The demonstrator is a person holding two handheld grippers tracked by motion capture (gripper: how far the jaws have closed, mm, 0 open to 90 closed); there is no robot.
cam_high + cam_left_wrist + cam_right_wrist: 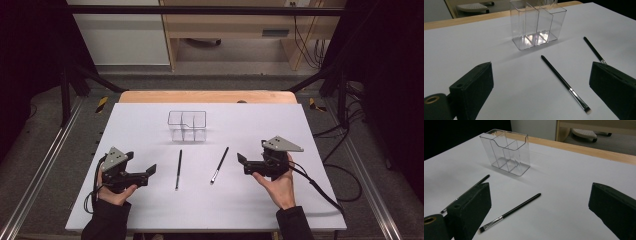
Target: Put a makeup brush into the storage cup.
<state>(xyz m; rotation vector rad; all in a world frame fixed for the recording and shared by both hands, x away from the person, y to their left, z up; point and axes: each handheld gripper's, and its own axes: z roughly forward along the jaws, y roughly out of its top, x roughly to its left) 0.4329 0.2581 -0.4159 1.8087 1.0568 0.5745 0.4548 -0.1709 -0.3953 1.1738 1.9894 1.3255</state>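
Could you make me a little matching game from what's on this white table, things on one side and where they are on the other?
Things:
1. clear plastic three-compartment holder
2. thin black brush lying straight
3. thin black brush lying slanted
4. left gripper

Places or states:
A. nearer the right gripper
B. empty, at the far middle of the table
C. jaws wide open, holding nothing
D. nearer the left hand, bristles toward the person

Pairs: 1-B, 2-D, 3-A, 4-C

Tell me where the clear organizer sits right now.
In the high view the clear organizer stands upright mid-table toward the far edge, beyond the two brushes, apart from both open grippers.
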